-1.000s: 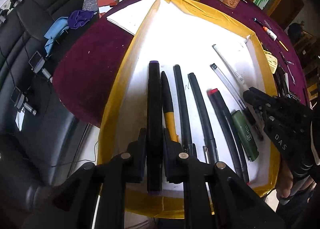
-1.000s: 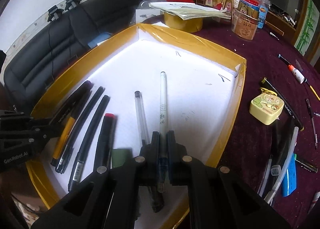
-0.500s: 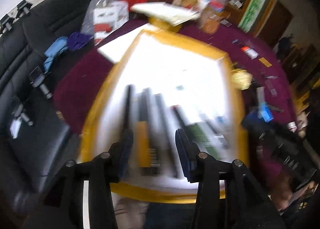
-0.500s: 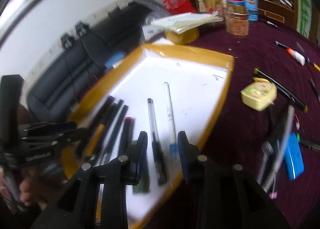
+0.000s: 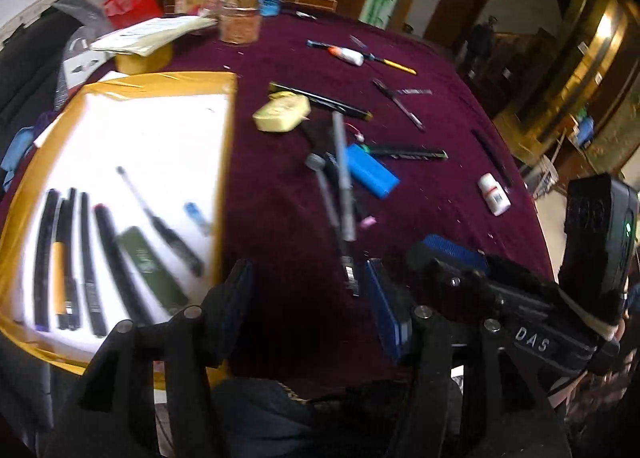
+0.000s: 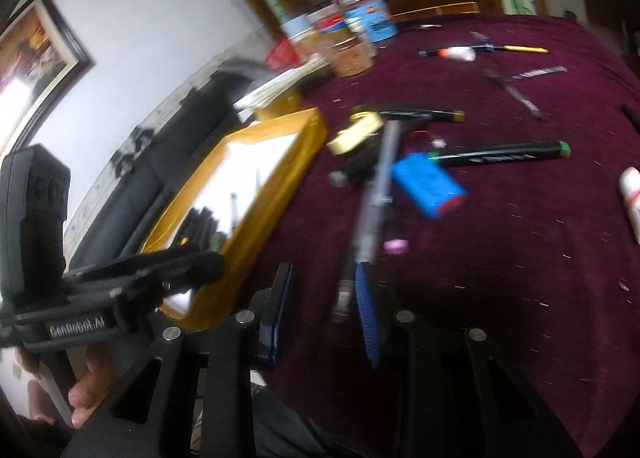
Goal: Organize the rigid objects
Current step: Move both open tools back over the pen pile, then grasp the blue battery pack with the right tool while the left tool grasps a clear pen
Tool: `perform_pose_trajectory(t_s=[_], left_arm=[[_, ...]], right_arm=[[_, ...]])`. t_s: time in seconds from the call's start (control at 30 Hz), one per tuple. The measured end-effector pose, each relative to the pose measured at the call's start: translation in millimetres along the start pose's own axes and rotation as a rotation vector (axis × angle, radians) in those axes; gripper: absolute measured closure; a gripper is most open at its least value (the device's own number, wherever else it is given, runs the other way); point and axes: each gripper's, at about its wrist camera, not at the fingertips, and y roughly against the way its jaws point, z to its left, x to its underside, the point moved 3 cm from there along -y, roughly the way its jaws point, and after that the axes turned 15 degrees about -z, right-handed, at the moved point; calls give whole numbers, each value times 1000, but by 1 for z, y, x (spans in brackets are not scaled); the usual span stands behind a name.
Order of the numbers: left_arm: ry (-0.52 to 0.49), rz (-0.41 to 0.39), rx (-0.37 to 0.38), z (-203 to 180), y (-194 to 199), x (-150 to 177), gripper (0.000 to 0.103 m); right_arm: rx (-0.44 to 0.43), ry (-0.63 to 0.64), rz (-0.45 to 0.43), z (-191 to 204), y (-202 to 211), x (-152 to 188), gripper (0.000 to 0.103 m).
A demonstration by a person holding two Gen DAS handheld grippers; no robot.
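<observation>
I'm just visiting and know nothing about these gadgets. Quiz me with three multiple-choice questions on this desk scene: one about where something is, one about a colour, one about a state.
1. Where do the sorted pens lie?
A. in the yellow-rimmed tray
B. on the sofa
C. inside a jar

2. What colour is the tablecloth?
A. green
B. dark purple-red
C. white

3. What is between the fingers of the left gripper?
A. a pen
B. the blue box
C. nothing

Answers:
1. A: the pens lie side by side on the white floor of the tray.
2. B: the cloth shows dark purple-red around the loose pens and the blue box.
3. C: its jaws are opening, with only cloth showing in the gap between them; the right gripper is also opening, gripping nothing.
</observation>
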Motion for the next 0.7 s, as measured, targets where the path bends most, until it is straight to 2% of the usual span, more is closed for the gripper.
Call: perform_pose_trajectory(t_s=[0.27, 0.43, 0.5, 0.6, 0.7], left_arm=[[-19, 23, -6, -10, -5, 8, 48], [5, 28, -6, -4, -9, 6, 48], [14, 31, 2, -2, -11, 5, 48], [26, 38, 11, 1, -15, 6, 48], [32, 39, 19, 5, -17, 6, 48]], right_arm=[[27, -29, 6, -33, -6, -8, 67], [44, -30, 53, -44, -24, -17, 67], [61, -7, 61, -45, -30, -24, 67], [106, 44, 71, -48, -44, -38, 61], [140, 81, 88, -52, -59, -50, 61]])
